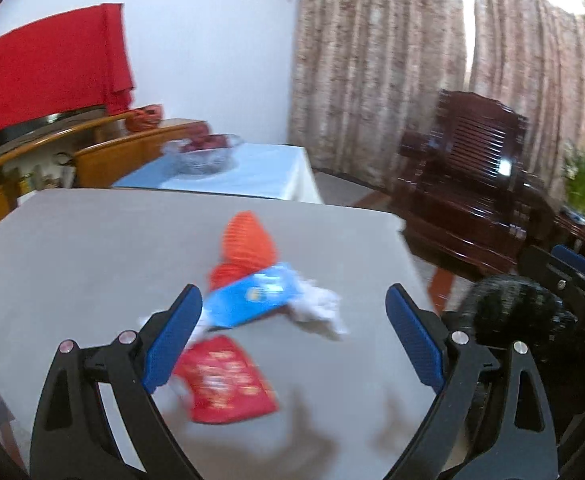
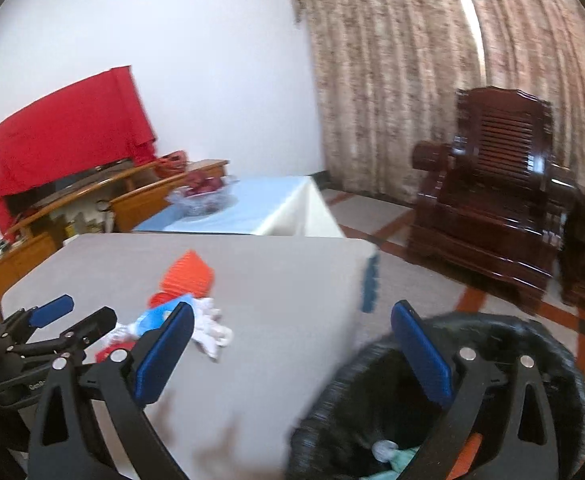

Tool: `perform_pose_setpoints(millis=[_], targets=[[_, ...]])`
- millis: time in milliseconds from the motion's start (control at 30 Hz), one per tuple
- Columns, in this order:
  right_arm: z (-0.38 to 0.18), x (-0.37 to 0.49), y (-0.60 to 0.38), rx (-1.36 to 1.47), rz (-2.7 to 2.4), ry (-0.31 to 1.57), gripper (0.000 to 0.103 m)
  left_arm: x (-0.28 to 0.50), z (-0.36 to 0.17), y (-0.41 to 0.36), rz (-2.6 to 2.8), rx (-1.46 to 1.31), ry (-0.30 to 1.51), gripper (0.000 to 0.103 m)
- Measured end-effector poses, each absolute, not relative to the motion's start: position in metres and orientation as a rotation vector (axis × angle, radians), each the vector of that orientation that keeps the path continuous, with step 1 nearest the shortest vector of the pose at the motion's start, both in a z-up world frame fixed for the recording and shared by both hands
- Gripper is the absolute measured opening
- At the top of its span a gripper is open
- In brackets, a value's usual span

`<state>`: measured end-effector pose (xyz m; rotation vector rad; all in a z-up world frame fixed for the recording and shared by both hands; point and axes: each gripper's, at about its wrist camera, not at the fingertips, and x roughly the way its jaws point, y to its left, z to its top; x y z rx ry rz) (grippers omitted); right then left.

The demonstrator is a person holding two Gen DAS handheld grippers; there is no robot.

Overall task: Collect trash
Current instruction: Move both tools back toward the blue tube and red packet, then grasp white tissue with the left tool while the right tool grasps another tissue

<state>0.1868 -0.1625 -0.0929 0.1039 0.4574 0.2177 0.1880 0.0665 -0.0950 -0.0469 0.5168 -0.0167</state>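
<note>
A pile of trash lies on the grey table [image 1: 72,248]: an orange ribbed paper piece [image 1: 246,242], a blue packet [image 1: 252,294], a crumpled white tissue [image 1: 318,308] and a red packet [image 1: 224,380]. My left gripper [image 1: 294,320] hangs open above the pile with nothing between its fingers. My right gripper [image 2: 292,340] is open too, over the table's right edge and the black-lined trash bin [image 2: 540,344], which holds some scraps [image 2: 392,452]. The right wrist view also shows the orange piece [image 2: 188,274], the tissue [image 2: 212,328] and the left gripper [image 2: 72,316].
Behind the grey table stands a lower table with a light blue cloth [image 1: 260,172] and a glass bowl [image 1: 202,156]. A dark wooden armchair [image 2: 492,188] stands at right before curtains. A wooden cabinet with a red cloth [image 1: 48,72] lines the left wall.
</note>
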Motion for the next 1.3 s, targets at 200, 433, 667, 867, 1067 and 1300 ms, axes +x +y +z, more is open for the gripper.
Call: perform_pose_setpoints(millis=[200,433,667,867,1067,1300], targets=[[-0.11,0.213,-0.118,0.077,0.262,0.477,0.096,0.195,-0.107,0.114,0.069,-0.045,0.531,0.09],[-0.151,0.247,-0.077,0.033,0.309,0.553,0.088,0.214,-0.134,0.142,0.103,-0.06,0.582,0.09],[-0.188,0.281,-0.049,0.01,0.335,0.657,0.083,0.235,-0.161,0.164,0.109,-0.091,0.649,0.09],[-0.199,0.3,-0.04,-0.022,0.306,0.74,0.078,0.248,-0.174,0.171,0.108,-0.102,0.68,0.09],[-0.209,0.317,-0.033,-0.046,0.303,0.815,0.069,0.259,-0.182,0.171,0.092,-0.115,0.704,0.09],[-0.22,0.321,-0.023,-0.078,0.341,0.867,0.045,0.268,-0.19,0.173,0.074,-0.131,0.753,0.07]])
